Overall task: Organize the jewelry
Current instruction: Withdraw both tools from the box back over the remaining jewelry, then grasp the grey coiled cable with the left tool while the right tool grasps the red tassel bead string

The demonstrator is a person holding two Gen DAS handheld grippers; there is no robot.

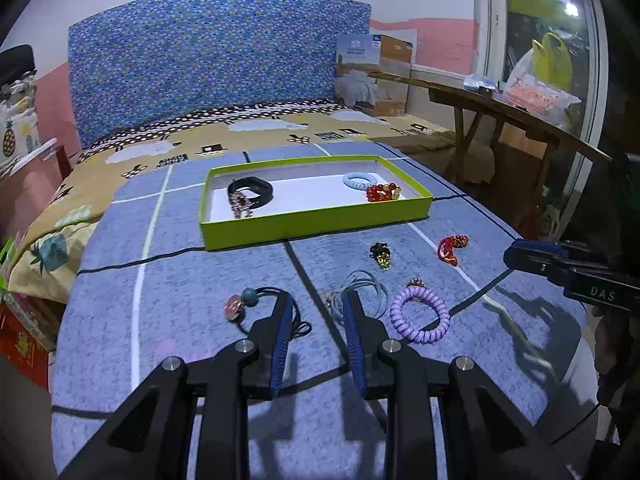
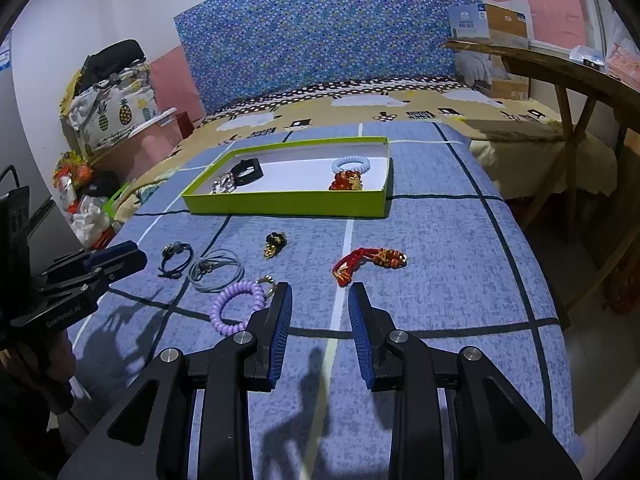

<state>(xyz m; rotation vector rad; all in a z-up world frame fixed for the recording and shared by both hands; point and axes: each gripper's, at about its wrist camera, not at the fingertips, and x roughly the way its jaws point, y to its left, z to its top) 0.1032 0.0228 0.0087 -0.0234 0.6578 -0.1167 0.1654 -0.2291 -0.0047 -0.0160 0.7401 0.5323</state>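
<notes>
A green tray holds a black band, a light blue coil tie and a red bead bracelet. On the blue cloth lie a black cord tie with pink and teal beads, grey hair ties, a purple coil tie, a black-gold piece and a red cord charm. My left gripper stands open low between the beaded tie and the grey ties. My right gripper is open beside the purple coil, nothing between its fingers.
The cloth covers a bed with a blue patterned headboard. A wooden bench runs along the right side, with boxes behind it. Bags are piled at the left. The cloth's near and right edges drop off.
</notes>
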